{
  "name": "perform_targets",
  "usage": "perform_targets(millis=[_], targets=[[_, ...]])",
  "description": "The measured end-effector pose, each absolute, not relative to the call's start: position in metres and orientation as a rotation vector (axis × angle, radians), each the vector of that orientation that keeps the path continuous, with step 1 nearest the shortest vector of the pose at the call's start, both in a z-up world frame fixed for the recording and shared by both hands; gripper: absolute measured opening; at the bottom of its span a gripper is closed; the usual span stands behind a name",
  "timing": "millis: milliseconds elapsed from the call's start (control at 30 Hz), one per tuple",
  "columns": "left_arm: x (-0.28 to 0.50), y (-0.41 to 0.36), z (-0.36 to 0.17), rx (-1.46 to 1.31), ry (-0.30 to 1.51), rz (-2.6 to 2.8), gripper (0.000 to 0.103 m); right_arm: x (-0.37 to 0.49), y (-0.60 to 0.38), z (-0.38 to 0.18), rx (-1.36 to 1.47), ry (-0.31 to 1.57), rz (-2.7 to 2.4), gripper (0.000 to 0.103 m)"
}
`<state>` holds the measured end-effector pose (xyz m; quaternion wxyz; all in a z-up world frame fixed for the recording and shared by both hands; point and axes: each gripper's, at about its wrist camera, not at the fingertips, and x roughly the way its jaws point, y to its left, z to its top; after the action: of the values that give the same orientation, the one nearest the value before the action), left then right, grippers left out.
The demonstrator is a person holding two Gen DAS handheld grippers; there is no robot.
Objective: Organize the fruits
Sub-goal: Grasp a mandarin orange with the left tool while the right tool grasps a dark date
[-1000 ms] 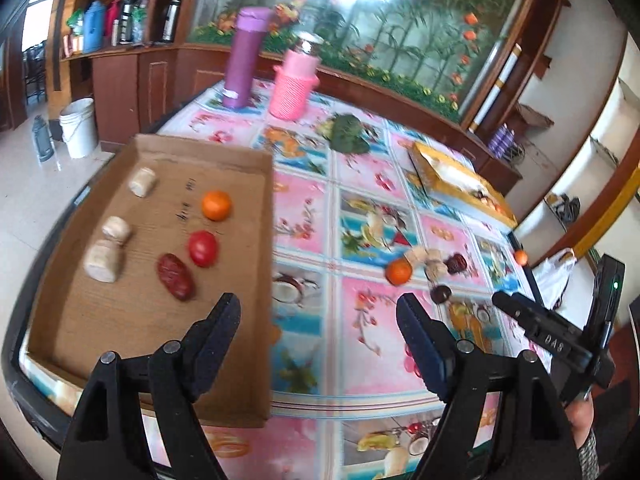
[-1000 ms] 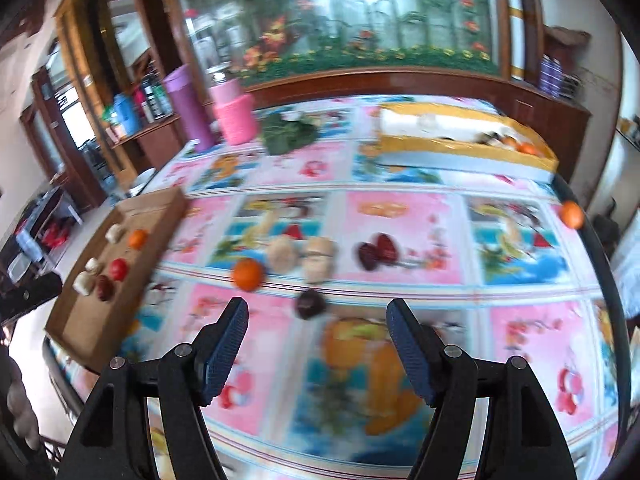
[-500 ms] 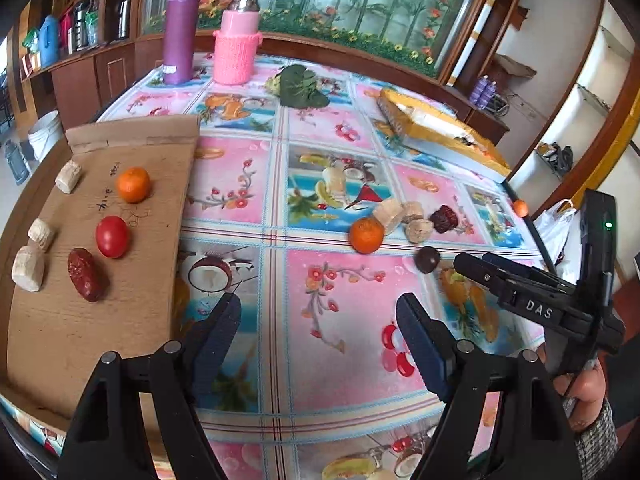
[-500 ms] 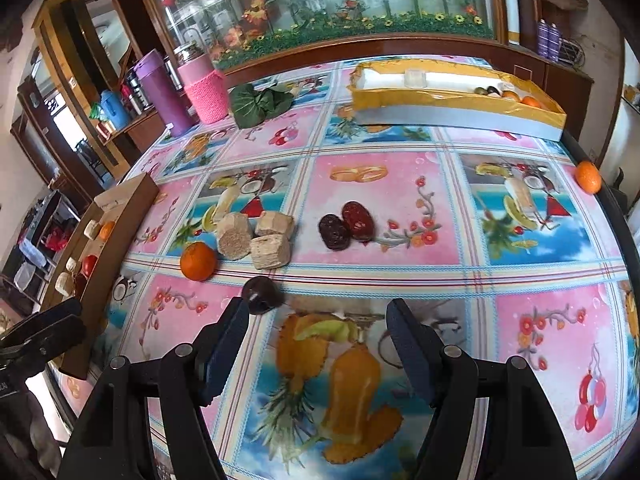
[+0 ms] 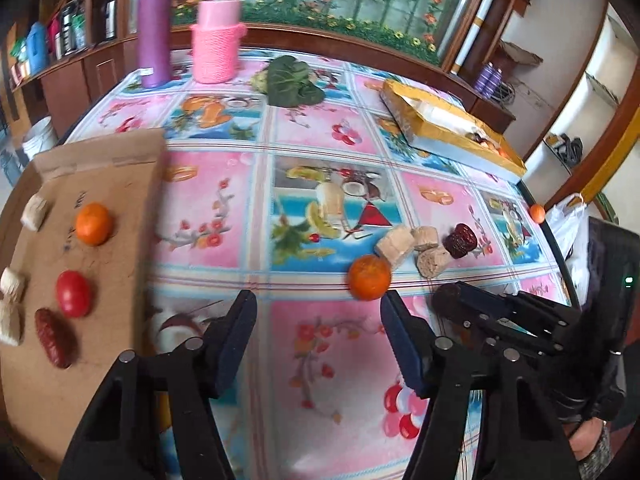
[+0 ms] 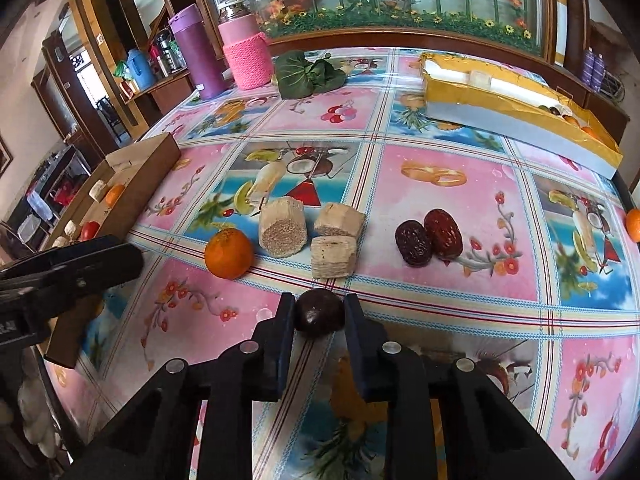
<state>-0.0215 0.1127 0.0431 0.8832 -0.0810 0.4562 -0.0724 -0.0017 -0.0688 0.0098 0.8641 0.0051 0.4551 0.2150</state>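
Observation:
My right gripper [image 6: 320,308] is shut on a small dark round fruit [image 6: 319,313] that rests on the flowered tablecloth. Just beyond it lie an orange [image 6: 229,253], three beige cut blocks [image 6: 282,226] and two dark red dates [image 6: 414,238]. My left gripper [image 5: 318,304] hovers over the cloth with its jaws closing and nothing between them; the orange [image 5: 369,277] sits just past its right fingertip. A cardboard tray [image 5: 120,184] on the left holds an orange [image 5: 93,224], a tomato [image 5: 73,293], a red date [image 5: 54,338] and beige pieces.
A yellow box [image 6: 500,108] with some fruit stands at the back right. A purple bottle [image 6: 198,56], a pink-sleeved jar [image 6: 244,54] and a green leafy vegetable [image 6: 308,74] stand at the back. Another orange [image 6: 633,224] lies by the table's right edge.
My right gripper came down and forward and closed on the dark round fruit. The left gripper moved right from over the tray toward the orange, and its jaws narrowed.

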Motion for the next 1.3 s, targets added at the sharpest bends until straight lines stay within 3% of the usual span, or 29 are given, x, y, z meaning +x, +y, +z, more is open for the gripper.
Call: perform_targets(millis=[100, 367, 400, 867, 1300], targets=[[-0.007, 0.095, 0.031, -0.132, 0.966, -0.177, 0.059, -0.003, -0.083, 0.012, 0.019, 0.955, 0.417, 0.026], [0.012, 0.071, 0.014, -0.075, 0.969, -0.215, 0.037, -0.007, -0.114, 0.01, 0.048, 0.958, 0.39, 0.026], [0.012, 0.07, 0.014, -0.075, 0.971, -0.227, 0.028, -0.007, -0.113, 0.01, 0.04, 0.954, 0.387, 0.027], [-0.038, 0.116, 0.04, -0.241, 0.938, -0.226, 0.028, -0.021, -0.1, 0.019, 0.05, 0.928, 0.39, 0.026], [-0.111, 0.281, 0.064, -0.316, 0.828, 0.18, 0.028, -0.068, 0.031, 0.062, -0.01, 0.872, 0.663, 0.026]])
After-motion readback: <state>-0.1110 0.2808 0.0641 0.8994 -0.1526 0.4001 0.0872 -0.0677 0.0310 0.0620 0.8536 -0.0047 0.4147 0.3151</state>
